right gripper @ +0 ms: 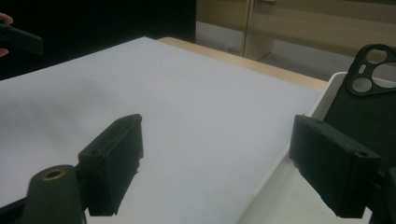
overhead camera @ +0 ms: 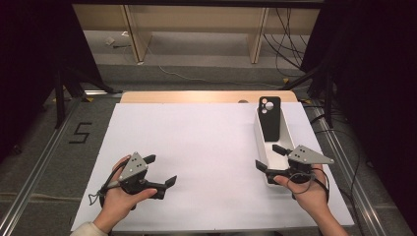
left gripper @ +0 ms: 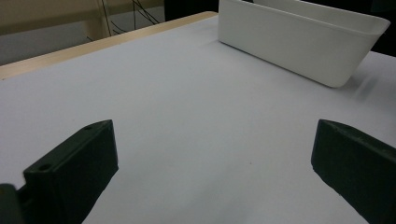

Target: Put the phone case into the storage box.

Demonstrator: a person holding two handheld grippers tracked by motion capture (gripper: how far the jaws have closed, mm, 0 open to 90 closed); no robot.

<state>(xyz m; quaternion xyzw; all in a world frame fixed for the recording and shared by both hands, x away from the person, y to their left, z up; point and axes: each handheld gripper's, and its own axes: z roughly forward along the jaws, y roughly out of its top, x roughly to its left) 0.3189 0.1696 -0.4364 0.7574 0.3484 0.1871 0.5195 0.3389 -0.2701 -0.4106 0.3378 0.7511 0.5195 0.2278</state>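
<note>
A black phone case (overhead camera: 269,118) leans upright against the far end of a narrow white bin (overhead camera: 259,140) at the table's right. In the right gripper view the case (right gripper: 369,102) fills the bin's far right, camera holes at the top. My right gripper (overhead camera: 267,156) hovers at the bin's near end, open. One jaw is over the white sheet and the other over the bin's inside, with the bin's left wall (right gripper: 299,140) running between them untouched. My left gripper (overhead camera: 161,169) rests low at the front left, open and holding nothing (left gripper: 215,154).
A white sheet (overhead camera: 206,142) covers the table, with a wooden strip (overhead camera: 196,96) along its far edge. From the left gripper view the bin (left gripper: 299,46) stands far ahead to the right. Metal rails, dark stands and cables flank the table on the floor.
</note>
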